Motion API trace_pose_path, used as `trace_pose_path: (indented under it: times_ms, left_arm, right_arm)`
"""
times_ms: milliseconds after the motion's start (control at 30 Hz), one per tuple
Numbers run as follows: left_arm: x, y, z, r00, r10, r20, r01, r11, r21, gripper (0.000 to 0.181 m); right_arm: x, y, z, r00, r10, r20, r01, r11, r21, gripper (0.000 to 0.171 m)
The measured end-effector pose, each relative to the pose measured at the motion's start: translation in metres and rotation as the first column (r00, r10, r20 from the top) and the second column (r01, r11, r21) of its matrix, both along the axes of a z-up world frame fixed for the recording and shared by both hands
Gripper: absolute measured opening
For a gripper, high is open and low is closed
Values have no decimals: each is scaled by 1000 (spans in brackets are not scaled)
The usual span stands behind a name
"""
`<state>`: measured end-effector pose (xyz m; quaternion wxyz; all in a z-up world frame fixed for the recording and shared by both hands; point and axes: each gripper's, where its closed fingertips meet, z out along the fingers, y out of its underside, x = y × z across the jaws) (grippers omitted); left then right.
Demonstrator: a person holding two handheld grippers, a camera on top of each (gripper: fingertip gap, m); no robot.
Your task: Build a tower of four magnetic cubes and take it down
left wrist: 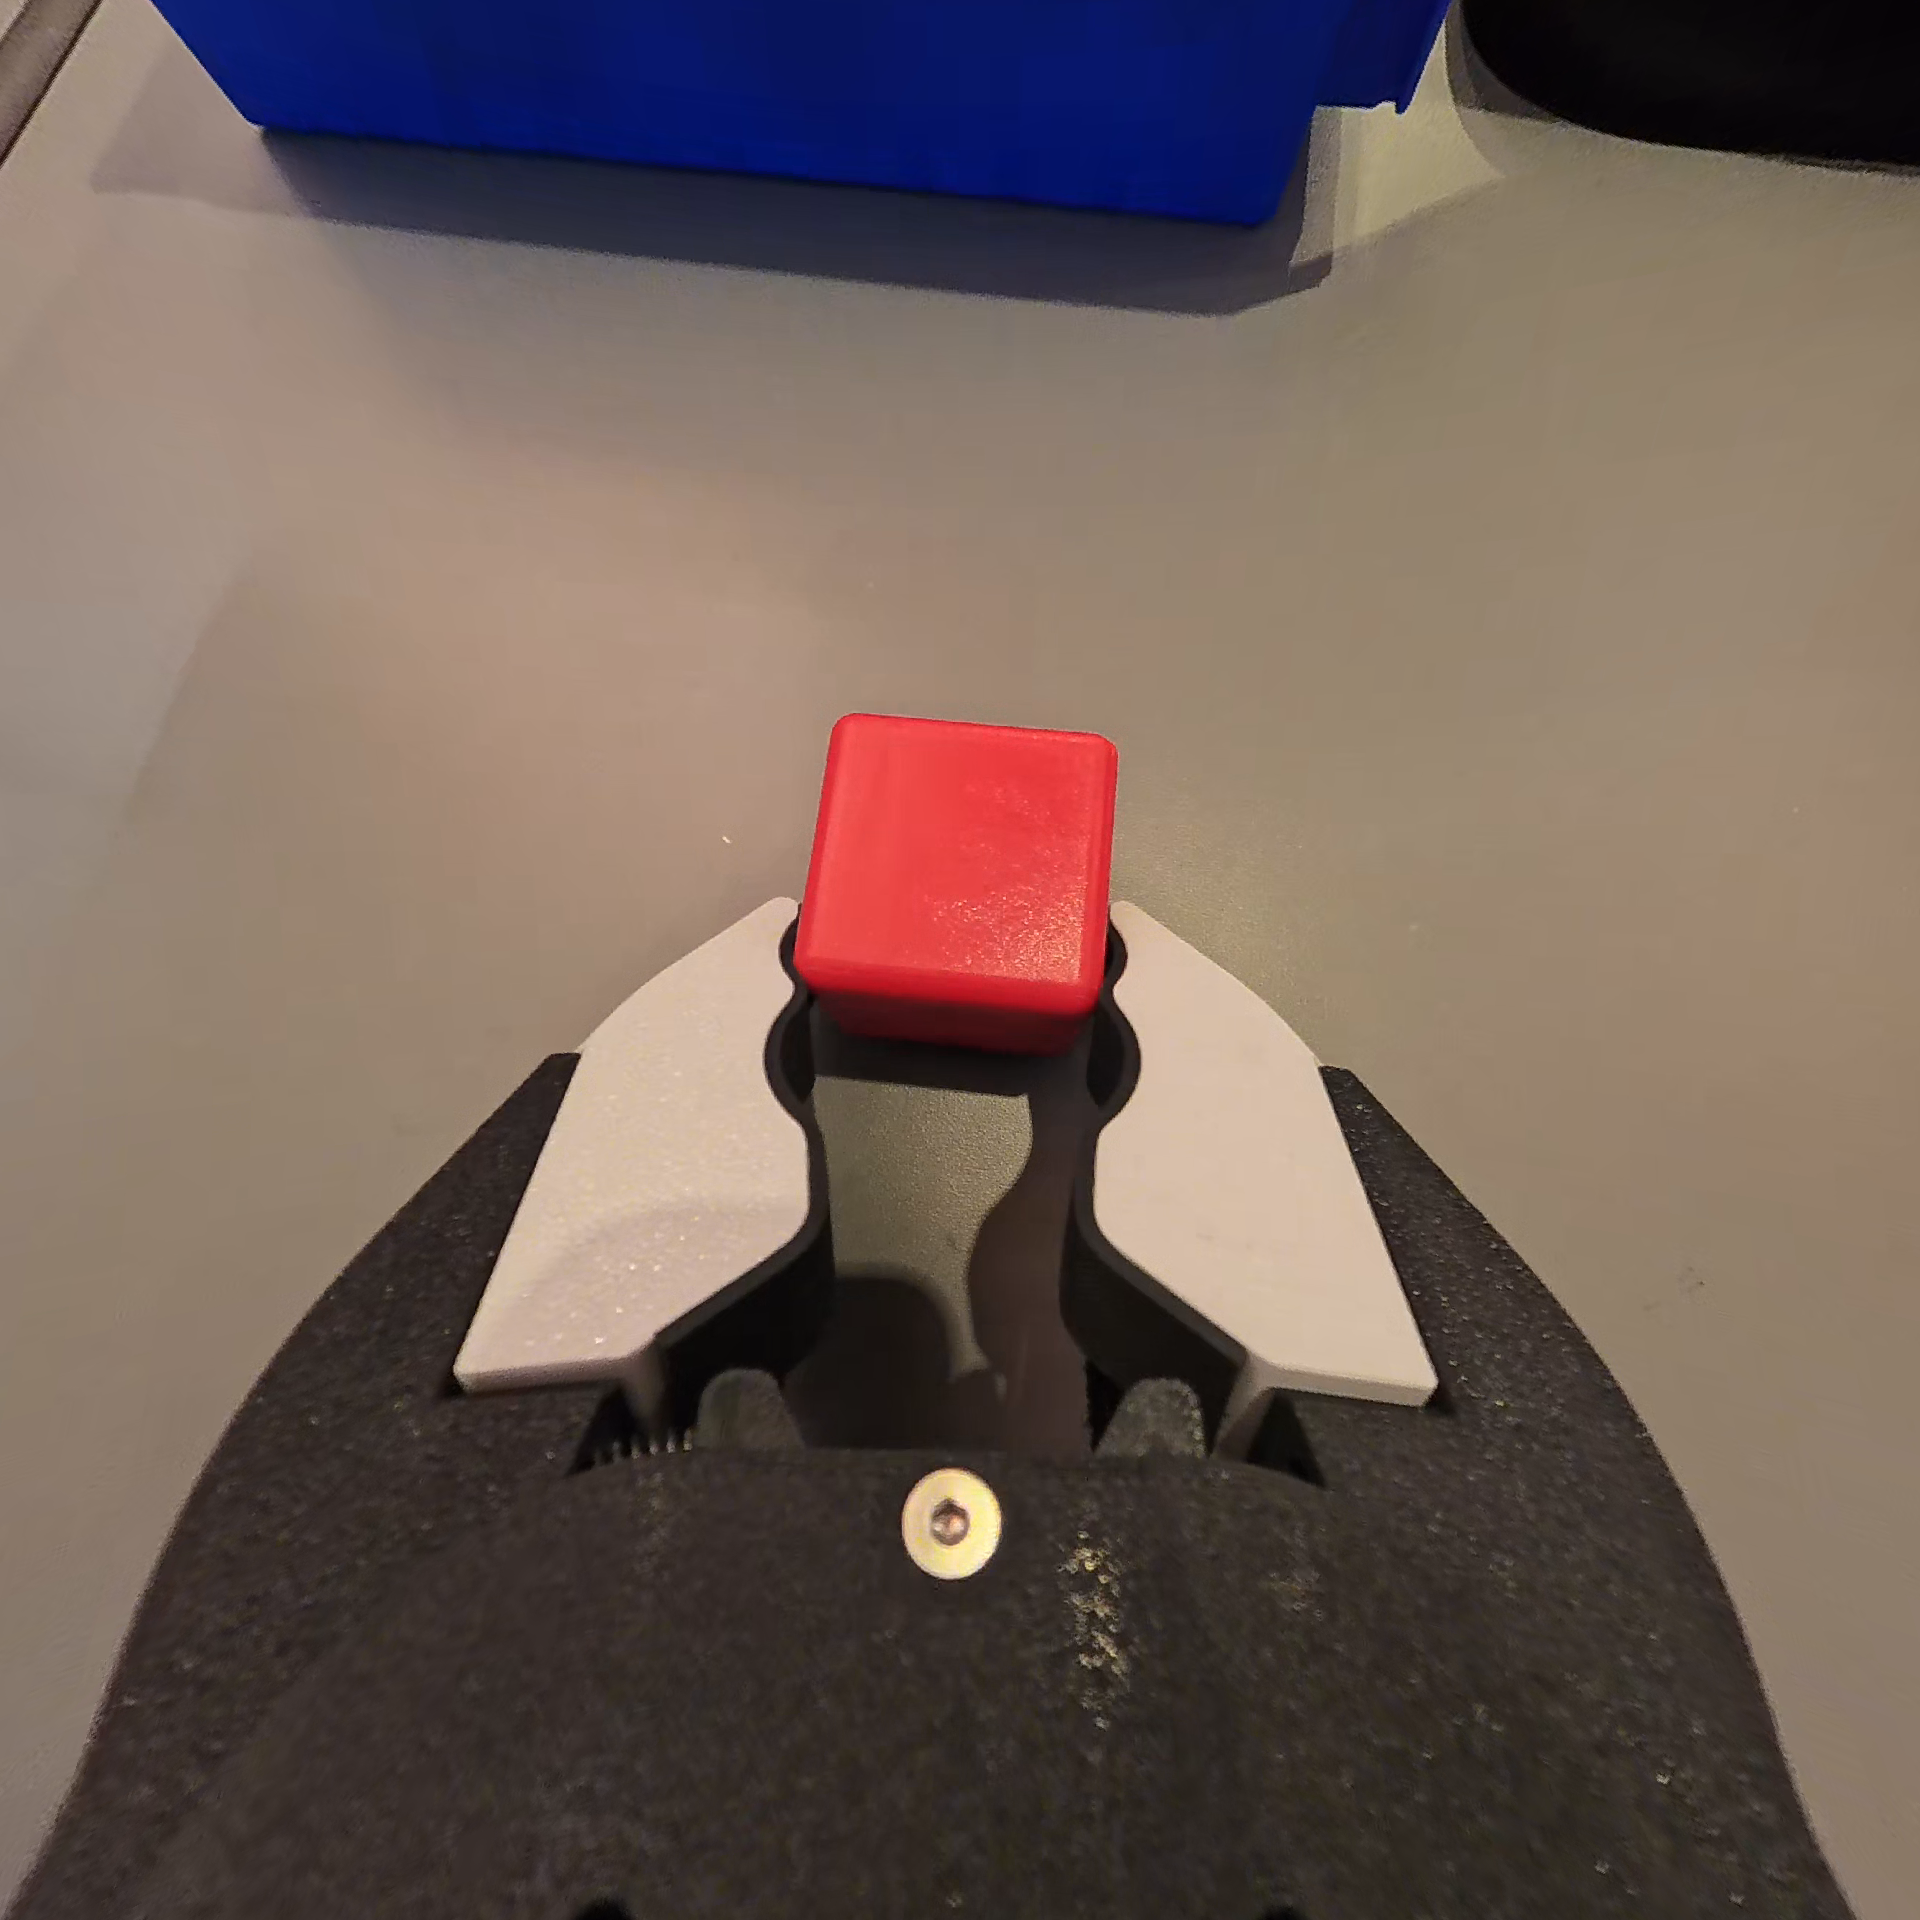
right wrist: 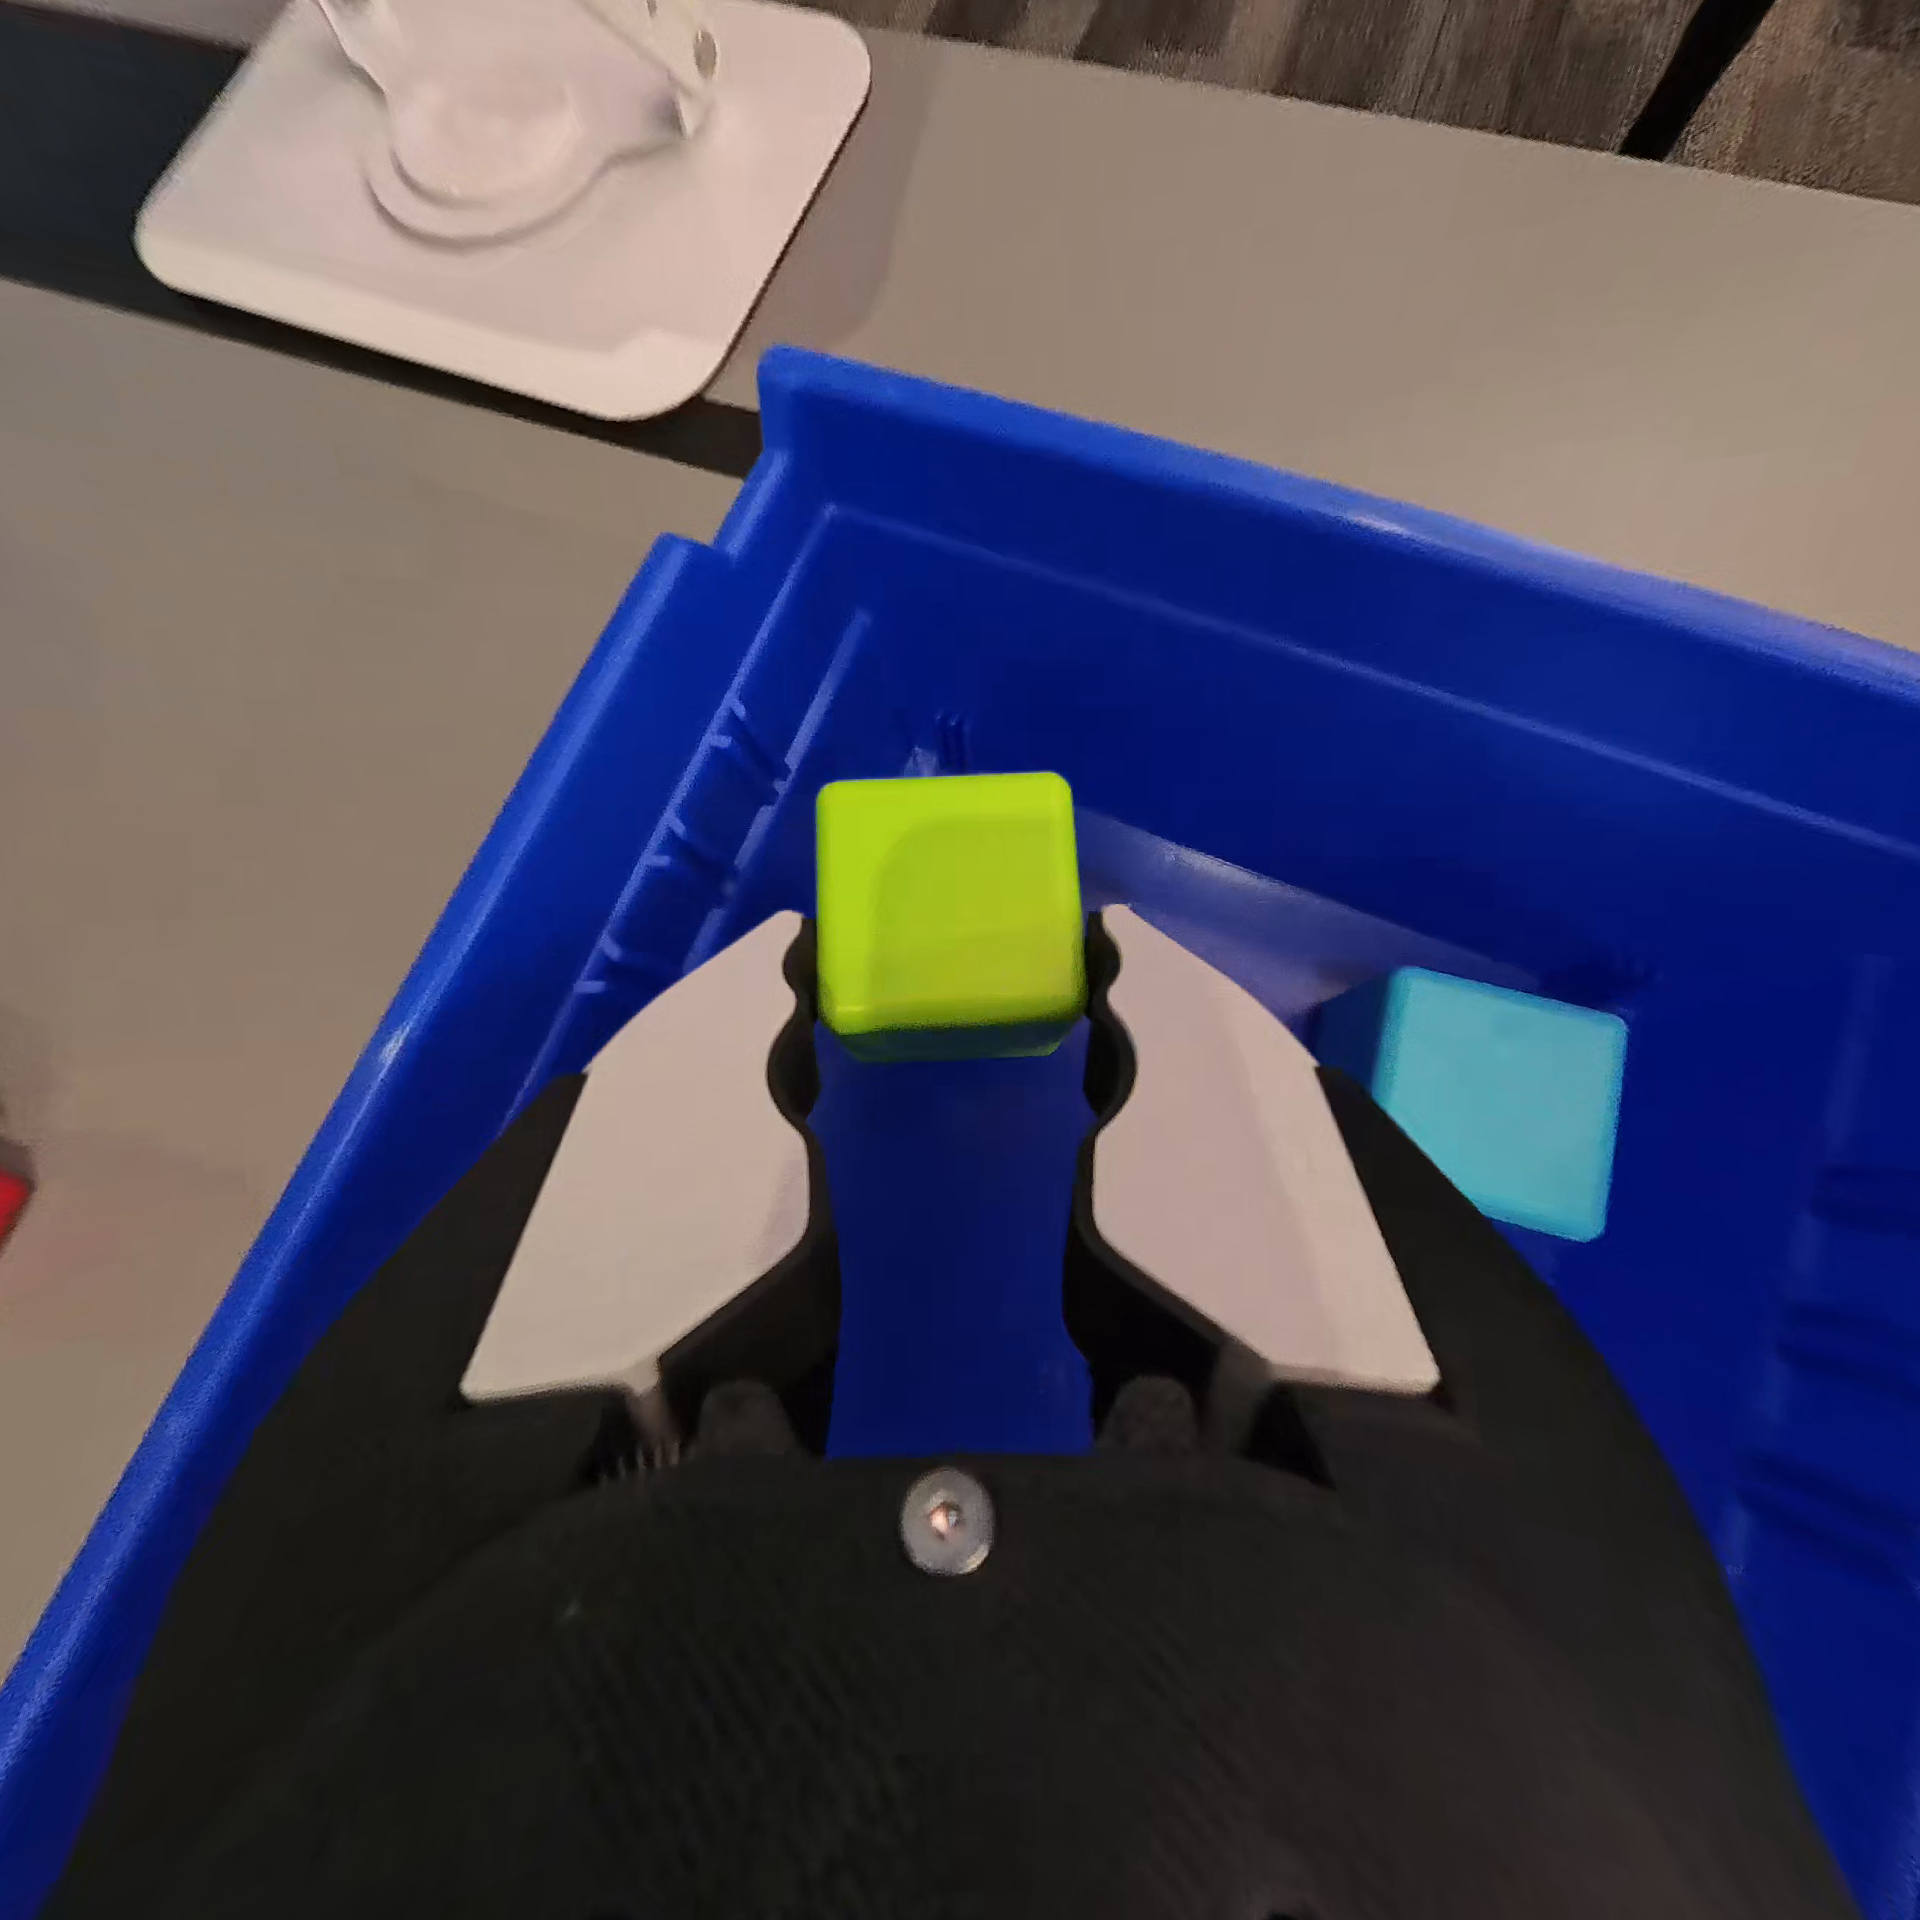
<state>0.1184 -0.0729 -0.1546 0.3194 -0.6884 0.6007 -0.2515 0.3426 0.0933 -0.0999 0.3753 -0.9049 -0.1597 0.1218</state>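
In the left wrist view my left gripper (left wrist: 951,971) is shut on a red cube (left wrist: 956,883), held over the grey table. The blue bin (left wrist: 790,94) stands beyond it at the far edge of the view. In the right wrist view my right gripper (right wrist: 945,987) is shut on a lime green cube (right wrist: 945,914), held inside the blue bin (right wrist: 1351,644) near its far left corner. A light blue cube (right wrist: 1496,1101) lies on the bin floor to the right of the gripper. A sliver of red (right wrist: 8,1205) shows at the left edge.
A white tray (right wrist: 727,208) with a clear glass jug (right wrist: 499,114) stands on the table beyond the bin, to the left. The grey table (left wrist: 520,571) lies open between the left gripper and the bin. A dark object (left wrist: 1714,73) sits at the top right. My right fingertips sit around 30 cm from my left ones.
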Motion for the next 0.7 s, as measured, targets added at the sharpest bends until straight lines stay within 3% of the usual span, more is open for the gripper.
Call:
trace_pose_path:
  times_ms: [133, 300, 367, 533, 633, 700]
  left_arm:
    - [0, 0, 0, 1000, 0, 0, 0, 1000, 1, 50]
    - [0, 0, 0, 1000, 1, -1, -1, 1000, 9, 50]
    - [0, 0, 0, 1000, 0, -1, 0, 1000, 9, 50]
    - [0, 0, -1, 1000, 0, -4, 0, 1000, 4, 51]
    - [-1, 2, -2, 1000, 17, -13, -17, 1000, 8, 67]
    - [-1, 1, -3, 1000, 22, -22, -22, 1000, 10, 77]
  right_arm:
    - [0, 6, -16, 995, -23, 93, 23, 1000, -2, 50]
    - [-3, 5, -26, 1000, 5, 22, -4, 999, -34, 50]
    - [3, 5, -22, 999, 4, 42, -4, 1000, -22, 59]
    - [25, -1, 35, 999, -2, 48, -4, 992, 125, 61]
    - [9, -18, 83, 993, 117, 3, -114, 959, 259, 60]
    - [-22, -38, 113, 961, 275, -19, -252, 906, 339, 60]
